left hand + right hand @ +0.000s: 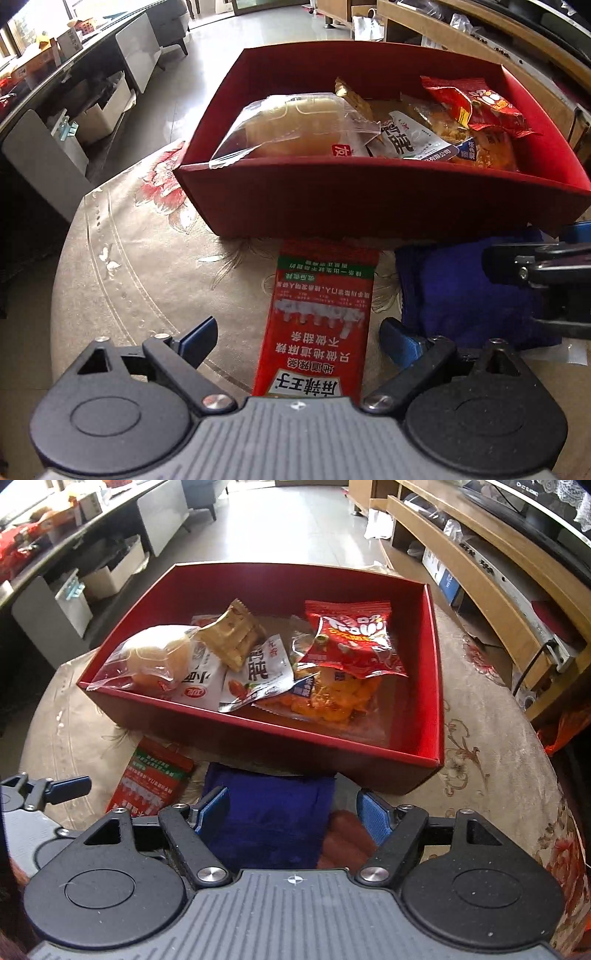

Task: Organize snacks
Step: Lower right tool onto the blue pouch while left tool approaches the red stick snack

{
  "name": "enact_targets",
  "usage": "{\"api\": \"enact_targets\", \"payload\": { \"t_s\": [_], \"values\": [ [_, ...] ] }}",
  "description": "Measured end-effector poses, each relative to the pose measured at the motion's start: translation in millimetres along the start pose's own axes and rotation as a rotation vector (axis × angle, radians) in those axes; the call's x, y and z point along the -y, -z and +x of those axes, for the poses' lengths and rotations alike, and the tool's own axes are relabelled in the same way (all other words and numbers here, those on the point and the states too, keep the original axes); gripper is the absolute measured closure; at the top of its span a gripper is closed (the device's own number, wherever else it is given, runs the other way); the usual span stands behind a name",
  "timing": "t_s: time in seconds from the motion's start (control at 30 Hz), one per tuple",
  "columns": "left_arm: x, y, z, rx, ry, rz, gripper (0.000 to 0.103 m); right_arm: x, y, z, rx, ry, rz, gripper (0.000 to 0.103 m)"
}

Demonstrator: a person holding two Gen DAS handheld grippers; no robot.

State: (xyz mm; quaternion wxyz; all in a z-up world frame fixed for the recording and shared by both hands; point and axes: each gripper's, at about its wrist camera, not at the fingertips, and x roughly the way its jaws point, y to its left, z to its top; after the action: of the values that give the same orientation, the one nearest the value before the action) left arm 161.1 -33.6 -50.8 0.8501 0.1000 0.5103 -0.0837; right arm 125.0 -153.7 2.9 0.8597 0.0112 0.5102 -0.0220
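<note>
1. The red box [424,701] sits on the round desk [147,258], which has a floral cover, so I'll place everything else relative to the box.
2. Inside the box, left end: a bun in a clear wrapper [159,657]. It leans over the near wall a bit.
3. Just right of the bun there's a tan cracker pack [231,631] propped on top of a couple of white sachets [264,664].
4. Right half of the box: a red puffed-snack bag [349,638] lies on top of a clear bag of orange snacks [332,698].
5. Outside the box, in front of its near wall: a long red spicy-strip packet [317,317] lies flat on the desk, its far end right at the foot of the box.
6. Beside that packet, also in front of the box, is a dark blue packet [269,812]. There's something reddish, maybe sausages [345,842], tucked at its right side; can't say for sure what it is.
7. Left claw [299,334]: wide open, the blue pads stand on either side of the red spicy-strip packet and clear of it. Nothing gripped.
8. Right claw [291,810]: also open, hanging over the dark blue packet, with its left pad over the packet's left edge and the right pad out past the reddish thing. Can't tell if a pad touches, but it's not squeezing anything.
9. The two claws are side by side in front of the box, each visible at the edge of the other's view.
</note>
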Motion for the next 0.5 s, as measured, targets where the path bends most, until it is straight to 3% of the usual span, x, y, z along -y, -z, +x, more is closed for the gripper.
{"api": "enact_targets", "payload": {
  "t_s": [0.27, 0.33, 0.4, 0.5],
  "values": [
    [-14.8, 2.7, 0.9, -0.048, 0.036, -0.059, 0.008, 0.0, -3.6, 3.0, -0.006, 0.002, 0.006, 0.022],
    [-17.1, 5.0, -1.0, -0.052, 0.036, -0.054, 0.012, -2.5, -3.9, 4.0, -0.009, -0.002, 0.002, 0.022],
    [-20.2, 7.8, -4.2, -0.059, 0.045, -0.051, 0.023, -7.2, -4.0, 5.9, -0.014, -0.005, -0.008, 0.021],
    [-24.9, 13.5, -8.8, -0.068, 0.046, -0.043, 0.026, -14.0, -4.0, 10.0, -0.024, -0.006, -0.02, 0.02]
  ]
}}
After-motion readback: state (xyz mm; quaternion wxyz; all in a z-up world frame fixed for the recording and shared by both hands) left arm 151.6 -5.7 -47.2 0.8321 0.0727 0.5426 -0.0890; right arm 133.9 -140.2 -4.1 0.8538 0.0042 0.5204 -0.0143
